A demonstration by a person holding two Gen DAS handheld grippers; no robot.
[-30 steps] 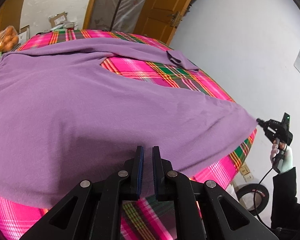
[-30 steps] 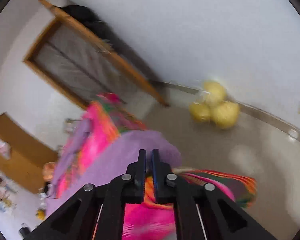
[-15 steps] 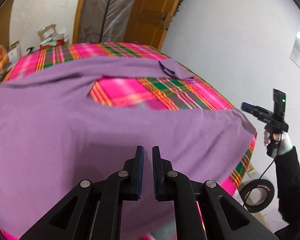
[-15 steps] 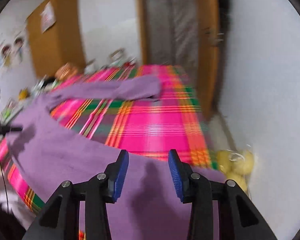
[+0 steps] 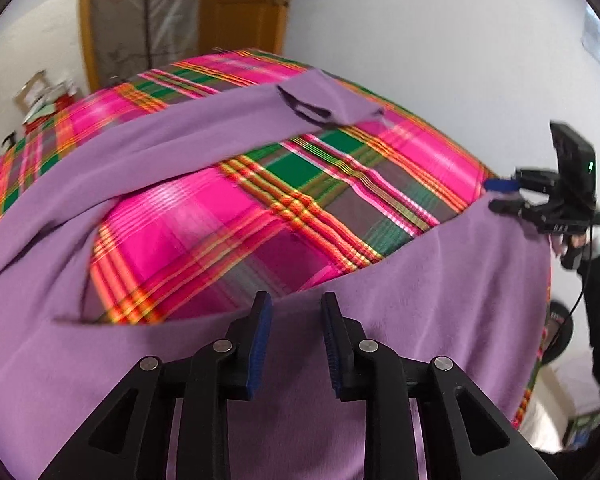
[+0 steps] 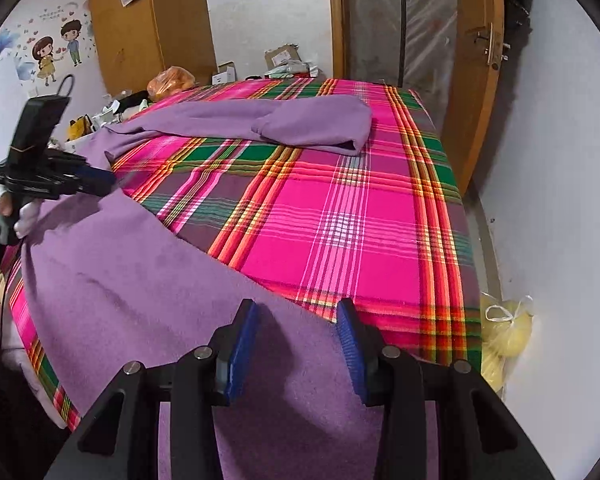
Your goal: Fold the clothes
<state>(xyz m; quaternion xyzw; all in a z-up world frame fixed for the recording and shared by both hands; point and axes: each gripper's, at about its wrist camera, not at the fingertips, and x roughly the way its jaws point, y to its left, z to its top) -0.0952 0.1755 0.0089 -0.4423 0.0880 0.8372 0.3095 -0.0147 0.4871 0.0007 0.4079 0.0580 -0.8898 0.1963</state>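
Left wrist view shows the left gripper (image 5: 294,340) over the near edge of a purple garment (image 5: 440,280); its jaws are opening, the blue pads stand apart, and the cloth lies under them, not pinched. The garment is spread on a bed with a pink plaid sheet (image 5: 228,220), which shows through the wide gap between the body part of the garment and one long sleeve (image 5: 180,128) that runs across the far side of the bed. At the right edge of this view the right gripper (image 5: 500,196) is seen from outside, held by a gloved hand (image 5: 580,240) with a dark sleeve, its tips just beside the corner of the garment. Right wrist view looks along the right gripper (image 6: 298,344): its two fingers are released and stand wide apart, with purple cloth lying below and between them but not clamped. The folded end of the sleeve (image 6: 320,124) rests flat on the sheet (image 6: 360,220) far from this gripper. At the left side the left gripper (image 6: 96,180) hovers at the other corner of the garment (image 6: 140,280). A yellow bag (image 6: 504,336) lies on the floor beside the bed, near the white wall.
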